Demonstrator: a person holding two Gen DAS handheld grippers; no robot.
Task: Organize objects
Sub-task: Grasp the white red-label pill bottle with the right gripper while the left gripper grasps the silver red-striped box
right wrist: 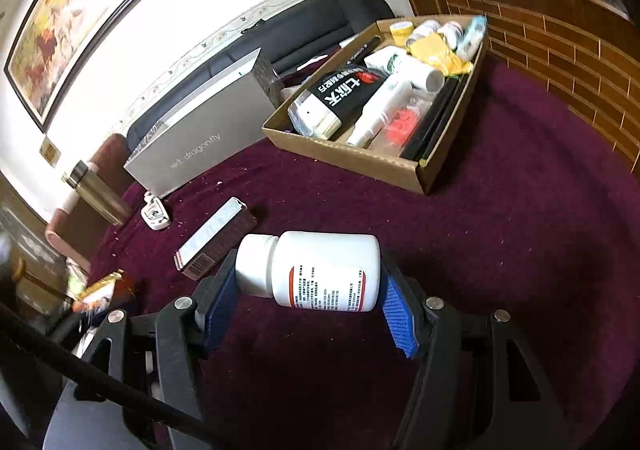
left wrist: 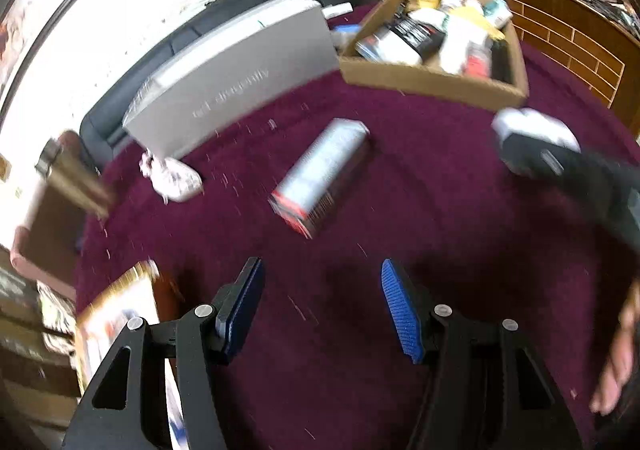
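Cardboard tray (right wrist: 352, 158): already crowded with bottles, tubes and packets; sorting judged well along
White pill bottle (right wrist: 320, 270): pinched end to end, lying sideways, in the right gripper (right wrist: 308, 302), above the maroon cloth (right wrist: 520, 250) and short of the tray
Left gripper (left wrist: 320, 310): jaws spread, nothing between them
Still loose: dark carton (right wrist: 216, 240), small white pouch (right wrist: 156, 215)
Nearby: grey box (right wrist: 200, 138) beside the tray, metal flask (right wrist: 96, 192) at the table edge; route to the tray looks open
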